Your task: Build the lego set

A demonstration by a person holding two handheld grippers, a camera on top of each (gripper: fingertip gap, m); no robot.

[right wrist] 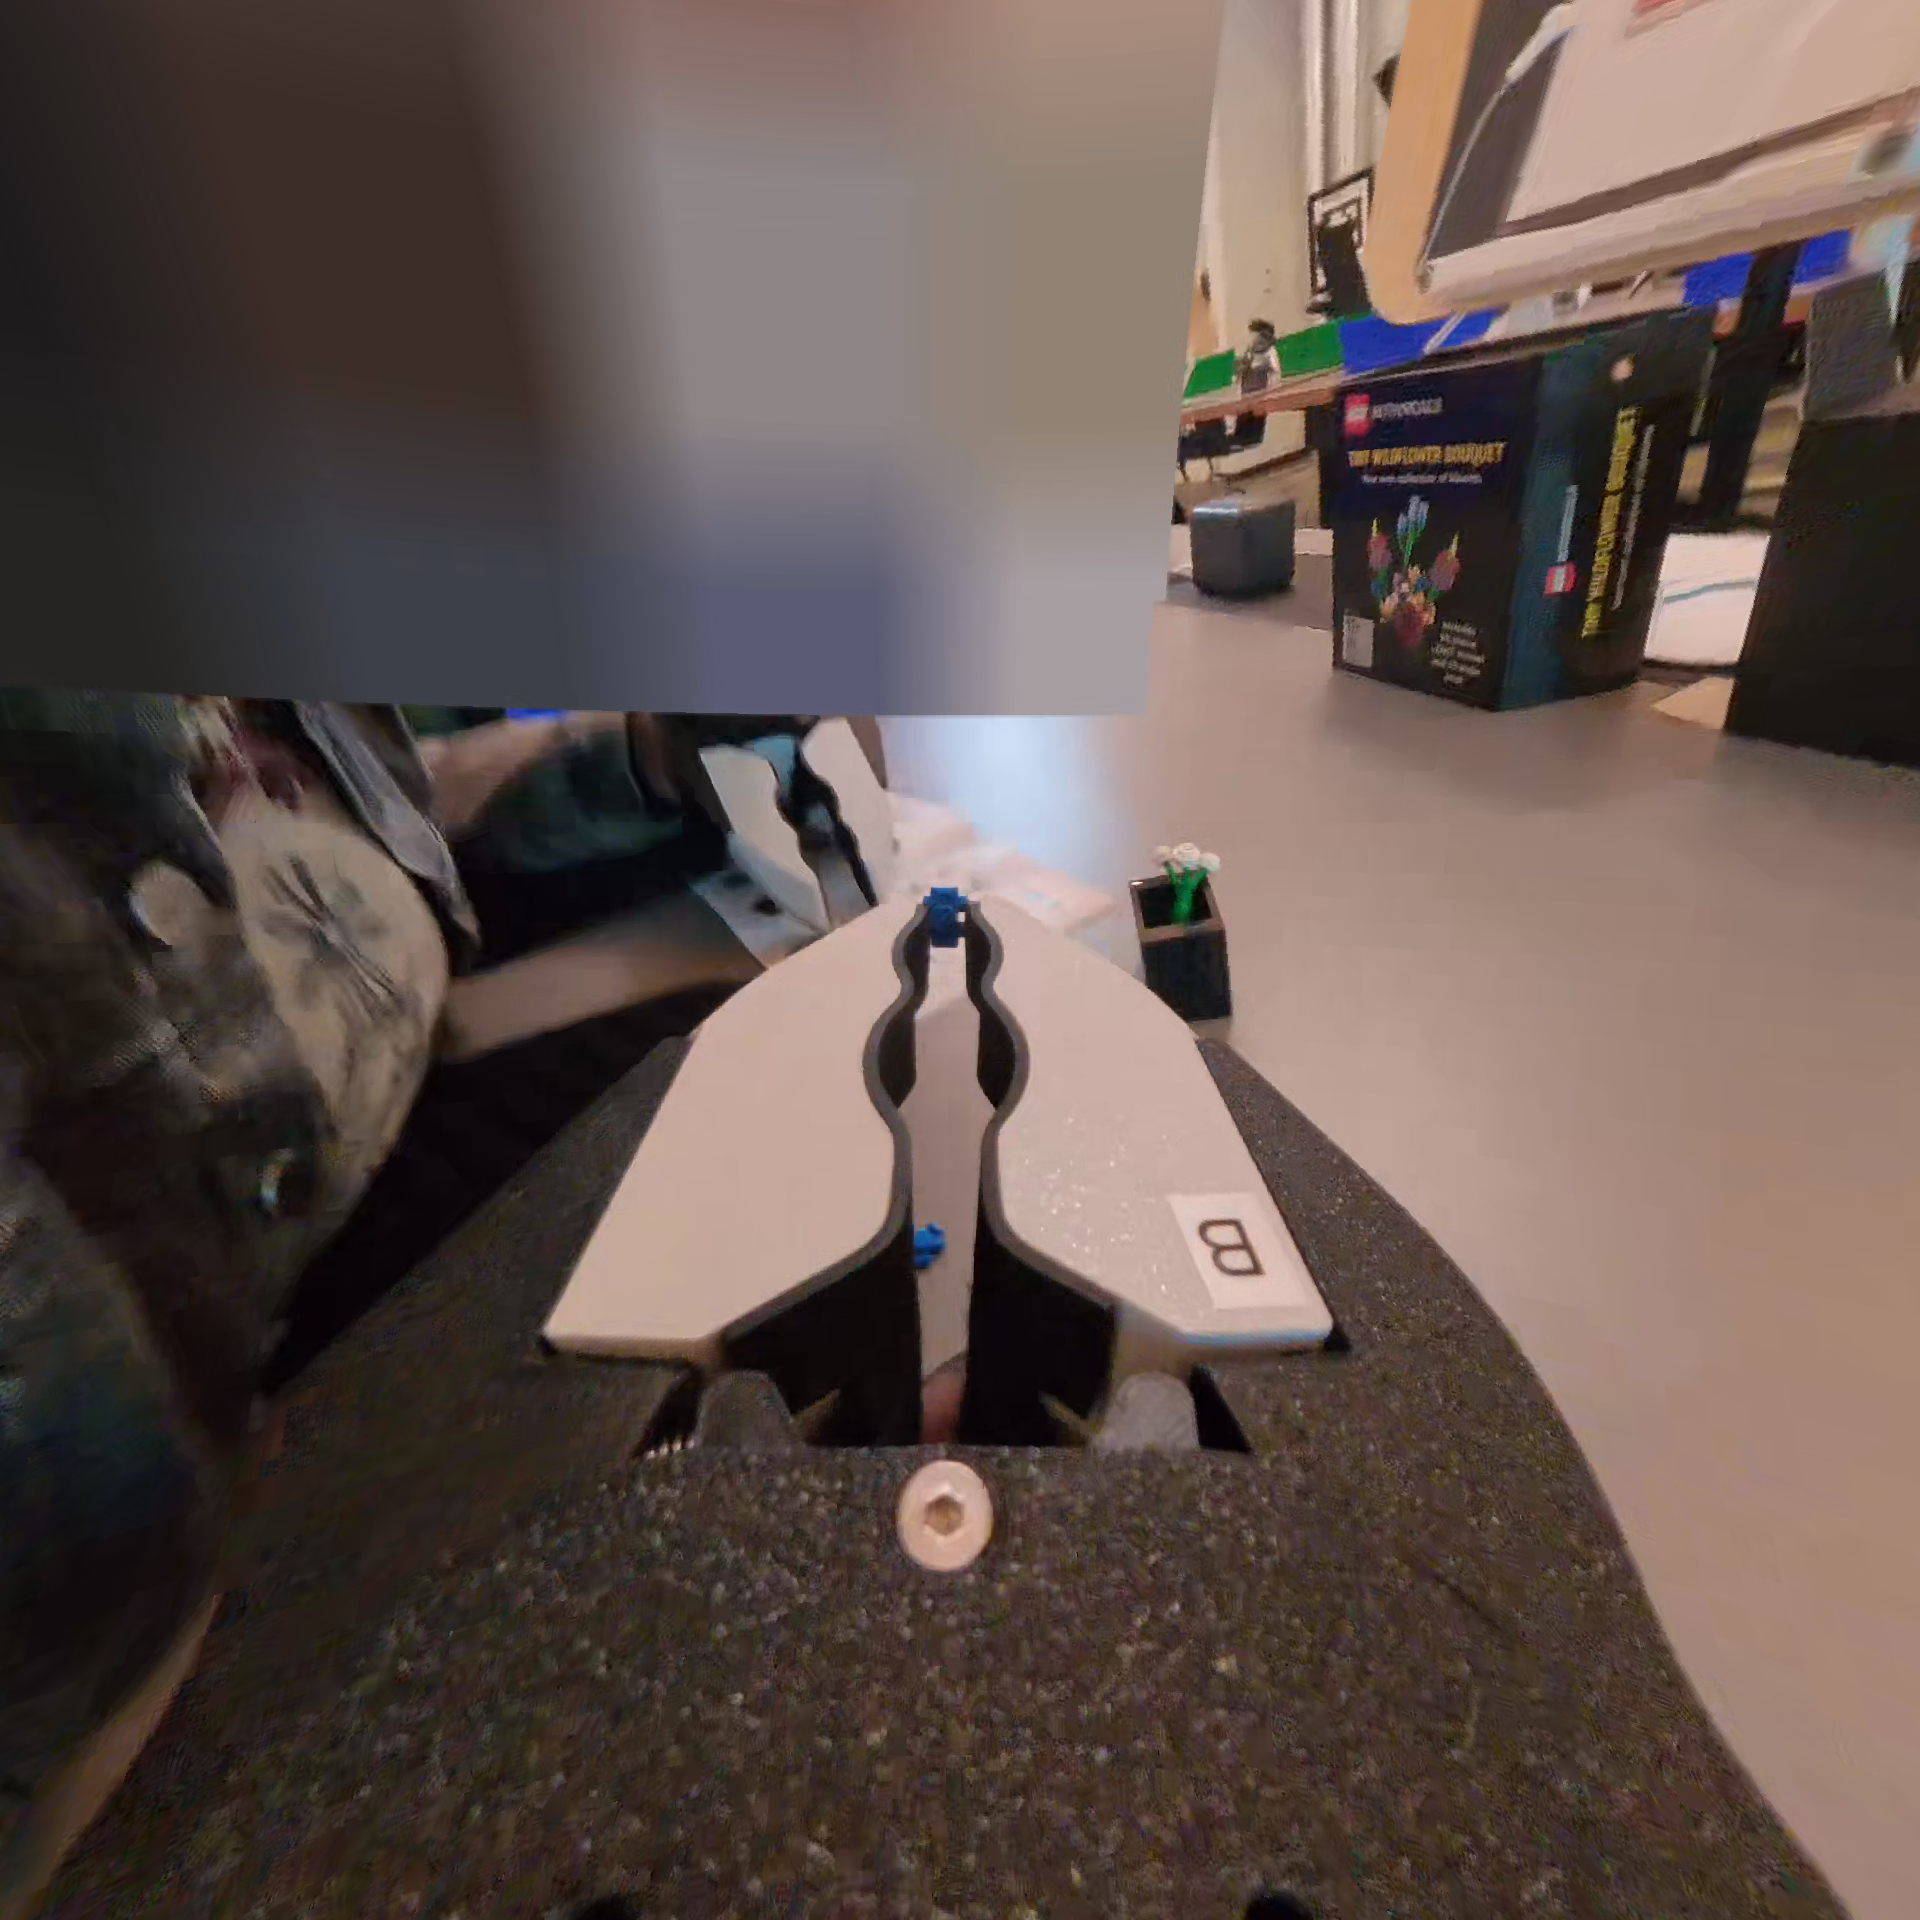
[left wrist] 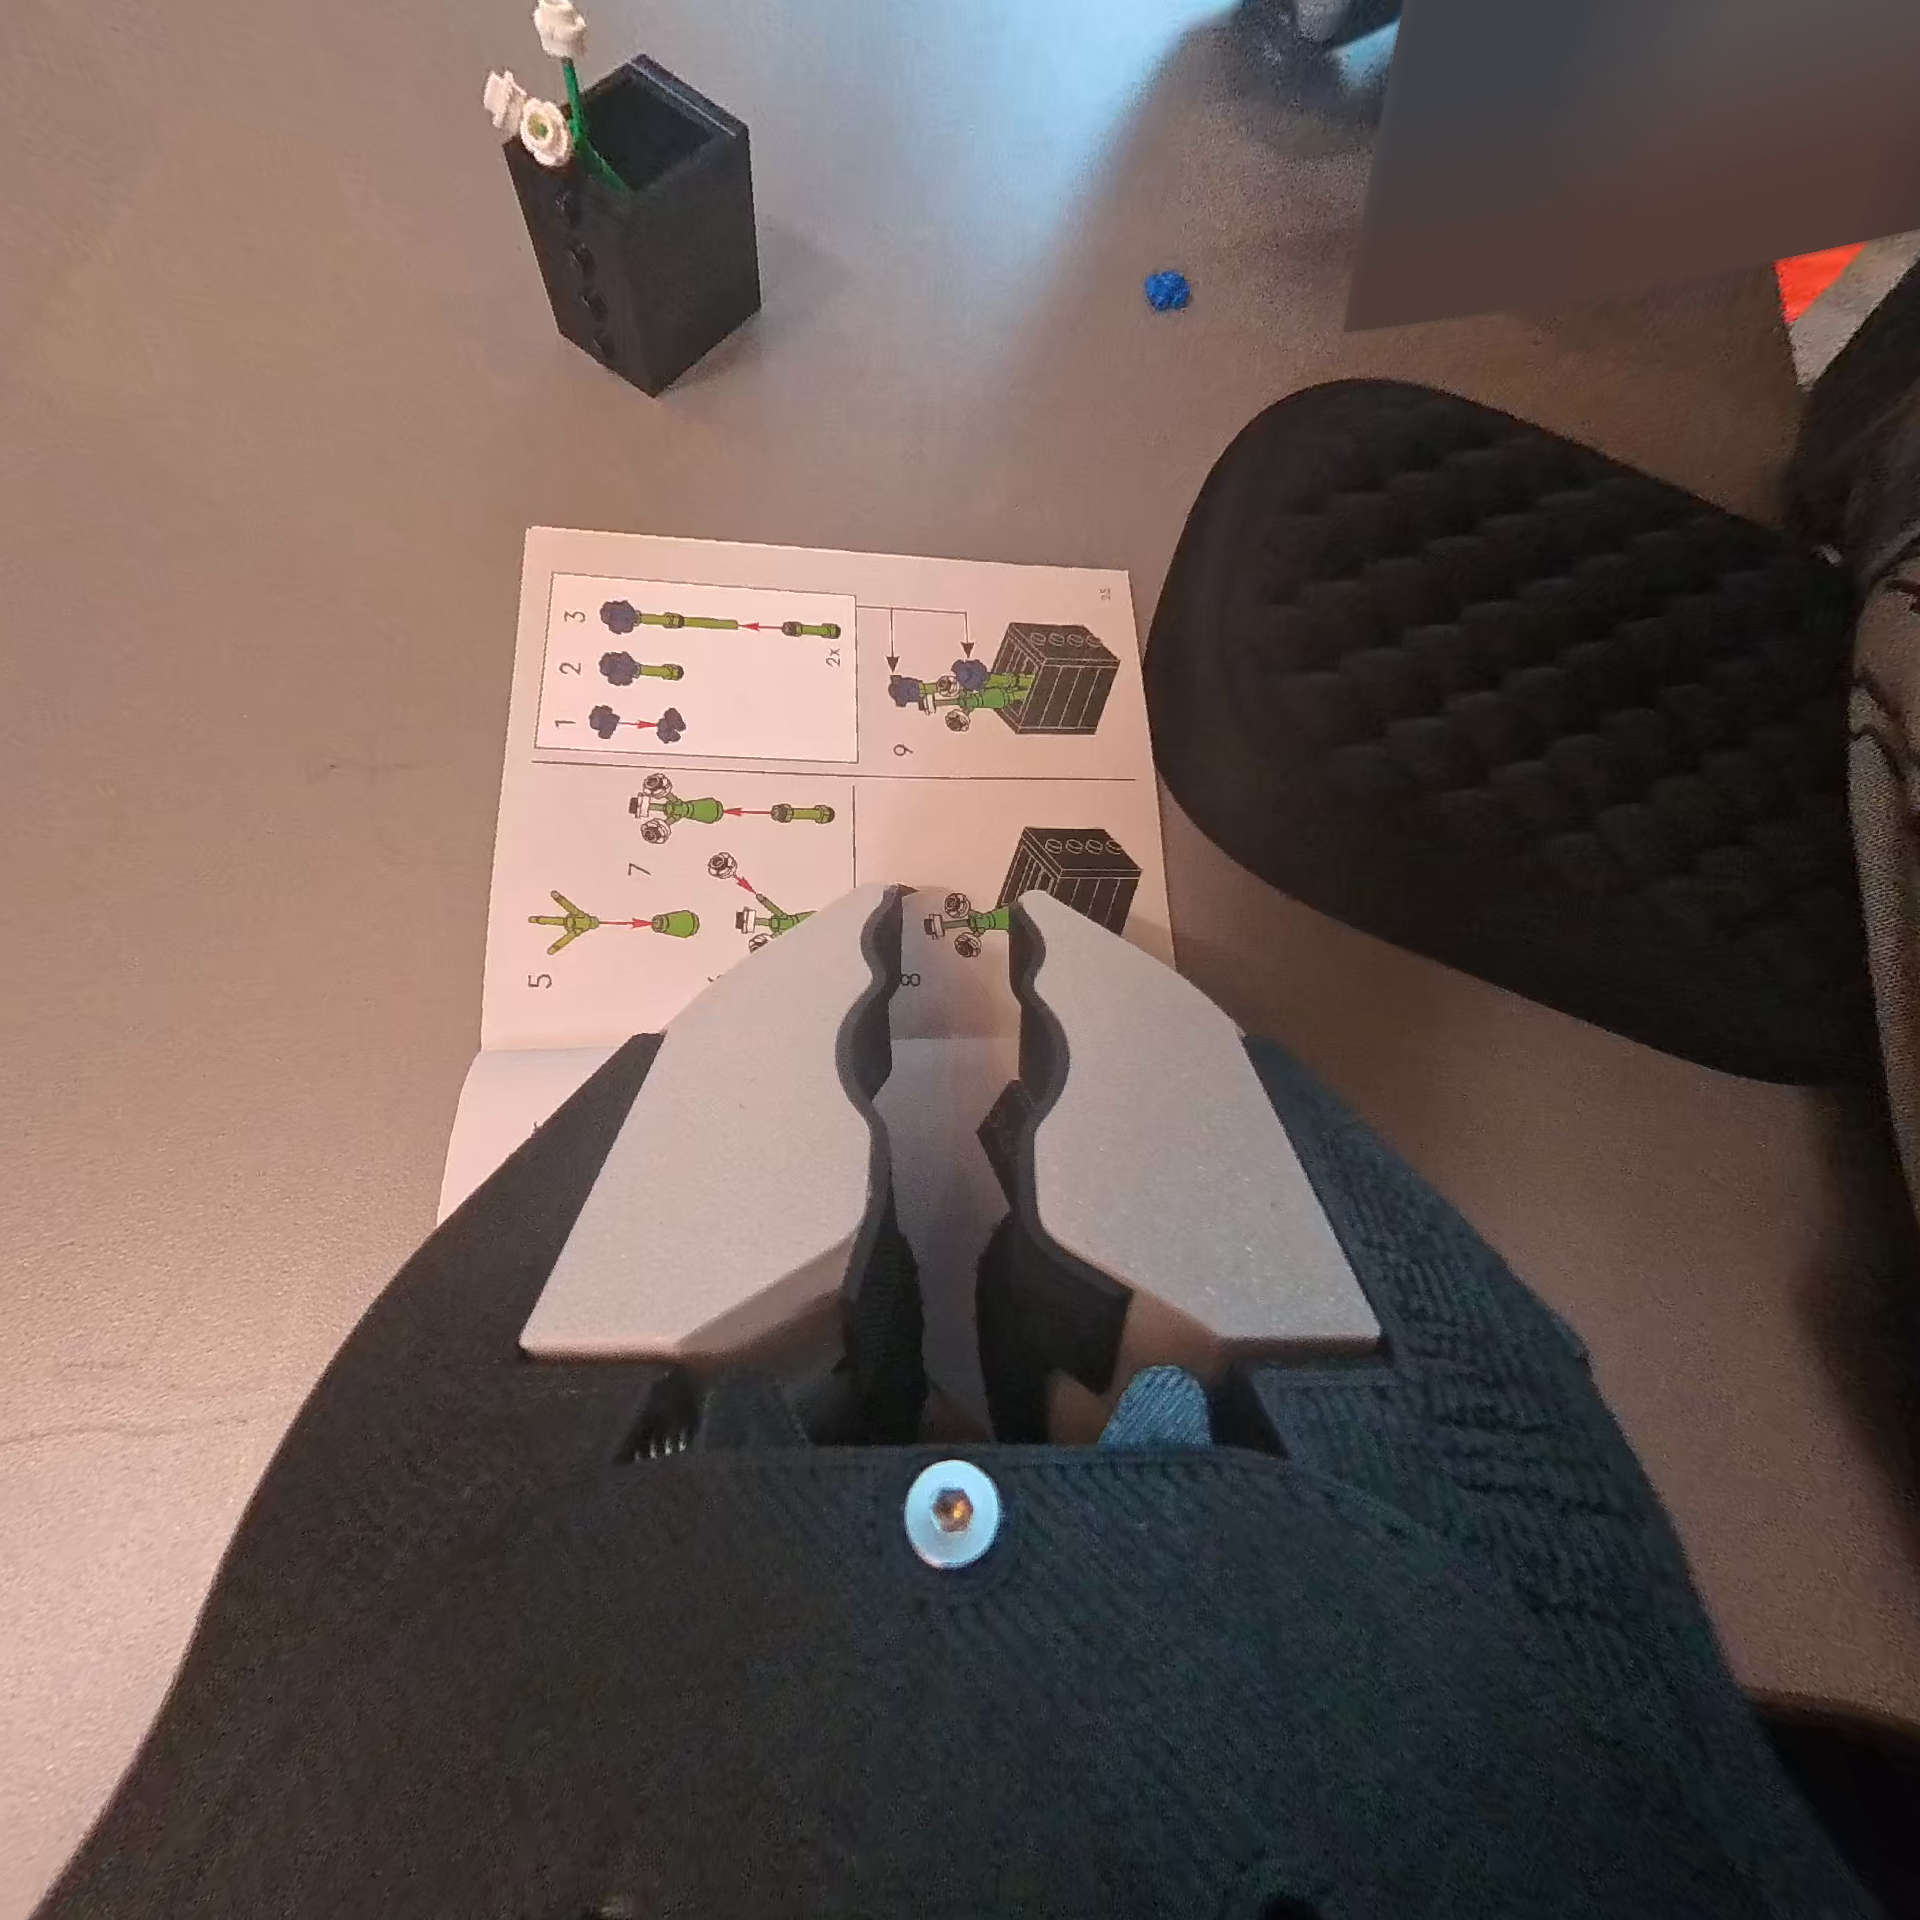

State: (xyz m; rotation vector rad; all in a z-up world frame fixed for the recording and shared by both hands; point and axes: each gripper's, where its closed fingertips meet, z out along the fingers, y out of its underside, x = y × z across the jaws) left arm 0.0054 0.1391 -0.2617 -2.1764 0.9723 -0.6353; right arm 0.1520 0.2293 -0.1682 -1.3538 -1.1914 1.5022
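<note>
My left gripper (left wrist: 956, 902) is open and empty, held above the open instruction booklet (left wrist: 831, 686) on the grey table. A black brick vase (left wrist: 649, 234) with a green stem of white flowers (left wrist: 549, 114) stands beyond the booklet. A small blue flower piece (left wrist: 1166, 291) lies loose on the table. My right gripper (right wrist: 943, 920) is shut on a small blue flower piece (right wrist: 942, 914) at its tips, held above the table. A second blue piece (right wrist: 927, 1244) shows below, through the gap between the fingers. The vase (right wrist: 1184, 956) stands ahead to the right. The left gripper (right wrist: 800, 821) shows farther off.
A black mesh pad (left wrist: 1507, 727) lies right of the booklet at the table edge. The set's dark box (right wrist: 1496, 540) stands at the far right, beside a black block (right wrist: 1829, 603). A person's dark patterned clothing (right wrist: 208, 987) fills the left. Bare grey table (right wrist: 1507, 1039) lies to the right.
</note>
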